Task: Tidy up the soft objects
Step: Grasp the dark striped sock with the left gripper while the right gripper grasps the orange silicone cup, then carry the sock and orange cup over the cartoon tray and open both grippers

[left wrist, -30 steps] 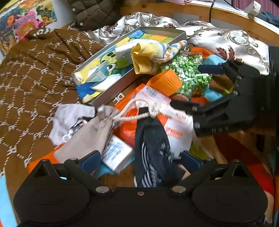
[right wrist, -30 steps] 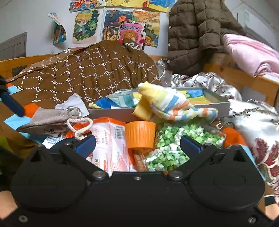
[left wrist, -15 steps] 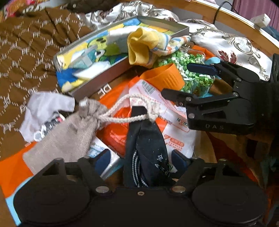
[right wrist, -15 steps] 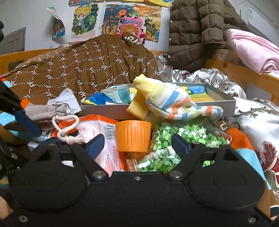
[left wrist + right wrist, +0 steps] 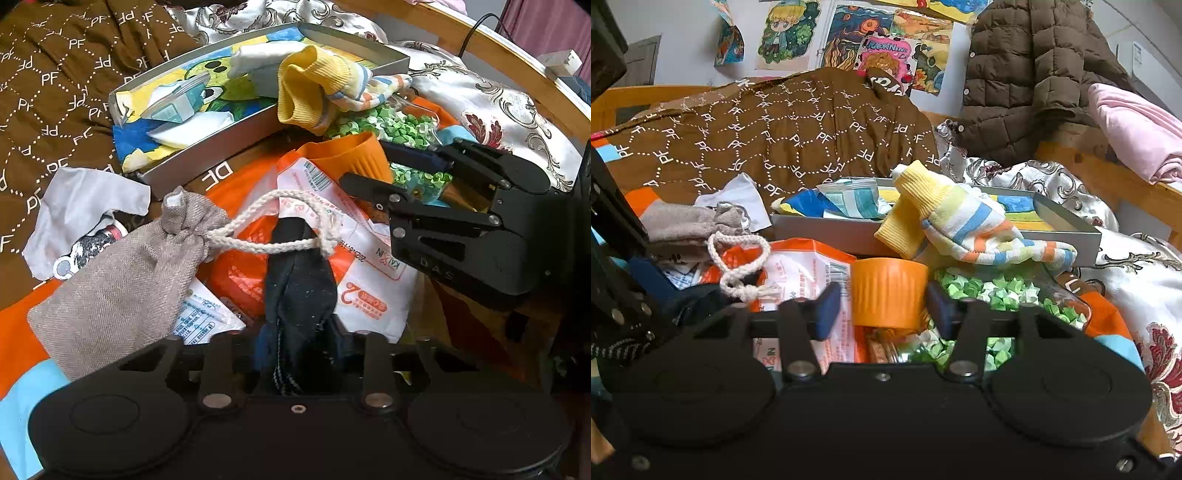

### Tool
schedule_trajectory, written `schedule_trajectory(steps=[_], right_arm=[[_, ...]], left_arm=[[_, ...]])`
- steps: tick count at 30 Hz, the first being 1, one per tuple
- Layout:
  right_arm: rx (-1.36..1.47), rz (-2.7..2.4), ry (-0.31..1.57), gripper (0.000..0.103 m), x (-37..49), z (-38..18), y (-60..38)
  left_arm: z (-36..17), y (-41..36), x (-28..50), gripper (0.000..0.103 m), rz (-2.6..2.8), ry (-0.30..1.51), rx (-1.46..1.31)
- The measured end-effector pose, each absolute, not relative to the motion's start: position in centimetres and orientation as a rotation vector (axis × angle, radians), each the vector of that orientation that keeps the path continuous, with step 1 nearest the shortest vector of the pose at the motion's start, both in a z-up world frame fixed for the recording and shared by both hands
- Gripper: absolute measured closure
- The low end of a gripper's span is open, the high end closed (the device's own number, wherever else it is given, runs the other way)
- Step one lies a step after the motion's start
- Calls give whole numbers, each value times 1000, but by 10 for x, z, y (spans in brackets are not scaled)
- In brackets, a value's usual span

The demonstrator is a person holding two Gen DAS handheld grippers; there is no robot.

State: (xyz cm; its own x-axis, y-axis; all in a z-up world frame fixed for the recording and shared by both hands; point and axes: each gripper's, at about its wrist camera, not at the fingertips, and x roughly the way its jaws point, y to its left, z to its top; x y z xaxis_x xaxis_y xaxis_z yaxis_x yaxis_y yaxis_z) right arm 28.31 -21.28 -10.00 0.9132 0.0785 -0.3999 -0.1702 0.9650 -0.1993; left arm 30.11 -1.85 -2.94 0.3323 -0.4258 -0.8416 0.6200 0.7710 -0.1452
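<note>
Closest to the left wrist camera, the left gripper has just been closing, and its fingers are now clamped on the near end of a dark navy fabric sock that lies lengthwise away from the camera over the clutter. Just left of it rests a grey-beige woven drawstring pouch, whose white braided cord loops across the sock's far end. Beneath both lies an orange and white plastic packet.

Similarly, the right gripper has just been closing; its blue-padded fingers stand on either side of the ribbed orange lid of a clear jar filled with green and white folded paper stars, but whether the pads press on the lid cannot be told. The jar lies on its side.

Beyond the jar, a yellow-cuffed striped sock hangs over the near wall of a shallow grey rectangular tray holding colourful cartoon-printed cloth. Farther back spreads a brown quilted blanket with white lettering, and a brown puffer jacket hangs at the wall.
</note>
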Motion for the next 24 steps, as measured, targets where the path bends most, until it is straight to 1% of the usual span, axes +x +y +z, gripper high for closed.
schedule_trajectory(steps=[2,3,5,6,7,9,12,17,24], right_arm=[[-222,139,411,75,283,-100,-216],[-217,137,411,77,282,-100,-219],[-217,136,409,81,281,-99,-220],[-213,139,409,85,280,-99,-221],[-209,140,407,86,279,-99,-221],[-213,144,402,90,277,-98,-222],[-210,146,393,92,275,-94,-223],[-228,146,366,93,269,-82,-223],[-259,154,301,93,260,-57,-219]], left_arm=[[-28,-19,301,81,-680,1025,221],[-27,-19,300,87,-671,1027,223],[-25,-19,300,92,-662,1028,220],[-23,-19,299,96,-660,1026,220],[-21,-19,298,99,-658,1022,222],[-15,-19,294,100,-663,1009,224],[-2,-19,287,100,-667,985,215],[22,-12,280,100,-671,943,151],[64,8,296,101,-606,798,78]])
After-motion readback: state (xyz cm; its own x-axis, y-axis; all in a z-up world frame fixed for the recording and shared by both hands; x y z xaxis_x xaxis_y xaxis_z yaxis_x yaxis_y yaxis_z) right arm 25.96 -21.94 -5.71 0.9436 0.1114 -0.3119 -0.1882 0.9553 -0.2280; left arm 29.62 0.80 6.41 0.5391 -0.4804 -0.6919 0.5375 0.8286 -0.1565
